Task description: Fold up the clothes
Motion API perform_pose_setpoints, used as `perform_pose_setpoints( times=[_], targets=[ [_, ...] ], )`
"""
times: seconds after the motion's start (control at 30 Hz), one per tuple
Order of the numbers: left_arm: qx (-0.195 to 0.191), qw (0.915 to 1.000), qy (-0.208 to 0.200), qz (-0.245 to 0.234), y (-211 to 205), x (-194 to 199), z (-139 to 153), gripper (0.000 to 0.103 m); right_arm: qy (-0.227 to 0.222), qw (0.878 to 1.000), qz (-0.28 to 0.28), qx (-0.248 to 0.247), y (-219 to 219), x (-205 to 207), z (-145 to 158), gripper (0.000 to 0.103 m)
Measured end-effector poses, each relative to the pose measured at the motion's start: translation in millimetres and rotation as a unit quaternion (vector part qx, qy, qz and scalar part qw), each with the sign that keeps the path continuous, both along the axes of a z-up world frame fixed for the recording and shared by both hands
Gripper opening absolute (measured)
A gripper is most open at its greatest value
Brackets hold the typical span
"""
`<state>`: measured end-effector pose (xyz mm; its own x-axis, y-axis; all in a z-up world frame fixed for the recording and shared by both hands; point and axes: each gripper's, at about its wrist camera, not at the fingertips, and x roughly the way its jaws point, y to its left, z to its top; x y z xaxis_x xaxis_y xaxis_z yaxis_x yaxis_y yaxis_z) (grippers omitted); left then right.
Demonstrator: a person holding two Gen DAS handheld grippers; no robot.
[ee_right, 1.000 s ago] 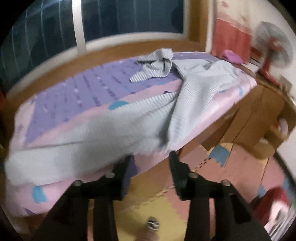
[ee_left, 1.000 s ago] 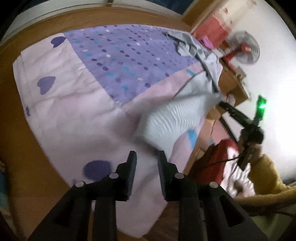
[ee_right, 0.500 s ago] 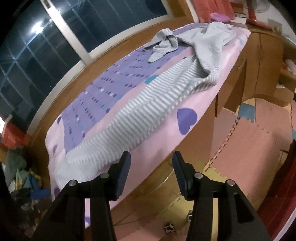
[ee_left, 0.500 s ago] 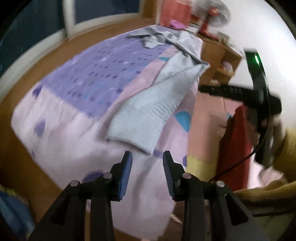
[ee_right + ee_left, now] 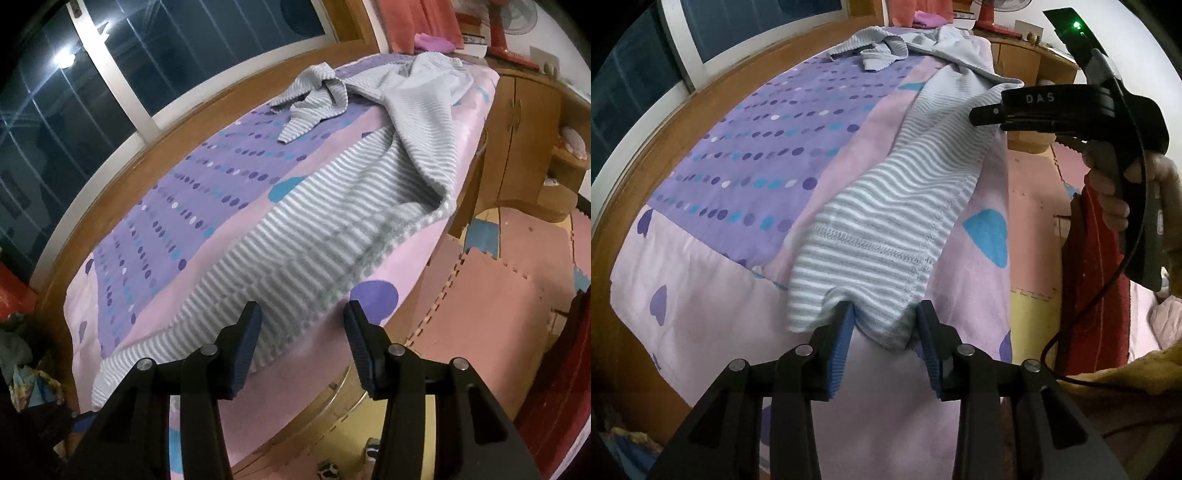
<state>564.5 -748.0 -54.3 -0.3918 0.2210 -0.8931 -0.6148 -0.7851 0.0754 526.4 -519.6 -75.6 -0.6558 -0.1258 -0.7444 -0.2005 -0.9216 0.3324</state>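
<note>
A long grey-and-white striped garment lies stretched along the pink side of the bed sheet, its far end crumpled by the headboard. My left gripper points down at the near hem. Its blue pads straddle the bunched hem without clamping it, so it is open. In the right wrist view the same garment runs along the sheet's edge. My right gripper hovers open just over its long side edge, with nothing between the fingers. The left wrist view shows that gripper from the side, held by a hand.
A wooden bed frame and dark window border the far side. Past the bed's near edge lie foam floor mats, a wooden cabinet, a fan and a red cloth. Clothes are piled at the lower left.
My left gripper has rolled and come down onto the garment's near hem, and its jaws have widened around it. My right gripper has rolled and dropped closer to the garment's side edge.
</note>
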Motion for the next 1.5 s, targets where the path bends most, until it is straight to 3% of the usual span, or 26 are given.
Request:
perform_pose_setpoints(
  times=[0.1, 0.17, 0.23, 0.27, 0.3, 0.33, 0.5, 0.6, 0.7, 0.8, 0.9, 1.0, 1.13, 1.33, 1.43, 1.5],
  targets=[
    [0.002, 1.0000, 0.001, 0.002, 1, 0, 0, 0.036, 0.006, 1.000, 0.006, -0.001, 0, -3, 2, 0.037],
    [0.006, 1.0000, 0.002, 0.004, 1, 1, -1, 0.036, 0.009, 1.000, 0.010, -0.004, 0, -5, 4, 0.012],
    [0.012, 0.9999, 0.003, 0.005, 0, 1, -1, 0.035, 0.015, 1.000, 0.014, 0.001, -1, -4, 8, 0.006],
    [0.021, 0.9997, -0.003, 0.010, -1, -1, 1, 0.029, 0.022, 1.000, 0.017, 0.007, -3, -3, 13, 0.005],
    [0.031, 0.9993, -0.011, 0.018, -4, -3, 3, 0.017, 0.032, 0.999, 0.022, 0.016, -6, -2, 20, 0.005],
    [0.042, 0.9986, -0.019, 0.025, -7, -5, 5, 0.012, 0.043, 0.998, 0.029, 0.025, -9, -1, 28, 0.004],
    [0.135, 0.9876, -0.043, 0.067, -28, -14, 37, 0.012, 0.096, 0.992, 0.069, 0.050, -21, -11, 67, 0.004],
    [0.194, 0.9744, -0.063, 0.094, -47, -26, 50, 0.012, 0.112, 0.987, 0.106, 0.054, -33, -40, 82, 0.004],
    [0.240, 0.9568, -0.088, 0.138, -71, -42, 47, 0.012, 0.092, 0.978, 0.169, 0.086, -67, -90, 81, 0.004],
    [0.244, 0.9460, -0.098, 0.190, -93, -57, 37, 0.012, 0.063, 0.965, 0.221, 0.127, -103, -134, 66, 0.004],
    [0.241, 0.9392, -0.098, 0.224, -105, -65, 29, 0.012, 0.014, 0.952, 0.261, 0.159, -140, -178, 31, 0.005],
    [0.239, 0.9337, -0.102, 0.246, -113, -71, 23, 0.012, -0.018, 0.947, 0.269, 0.176, -154, -195, 1, 0.010],
    [0.238, 0.9295, -0.105, 0.262, -121, -71, 23, 0.022, -0.004, 0.948, 0.276, 0.159, -153, -188, 8, 0.032],
    [0.216, 0.9382, -0.091, 0.255, -128, -77, 32, 0.028, 0.058, 0.963, 0.242, 0.107, -114, -127, 51, 0.054],
    [0.211, 0.9442, -0.089, 0.236, -137, -85, 33, 0.028, 0.039, 0.981, 0.190, 0.032, -95, -89, 55, 0.056],
    [0.204, 0.9508, -0.084, 0.218, -145, -93, 34, 0.030, 0.014, 0.986, 0.162, -0.026, -86, -61, 47, 0.056]
  ],
)
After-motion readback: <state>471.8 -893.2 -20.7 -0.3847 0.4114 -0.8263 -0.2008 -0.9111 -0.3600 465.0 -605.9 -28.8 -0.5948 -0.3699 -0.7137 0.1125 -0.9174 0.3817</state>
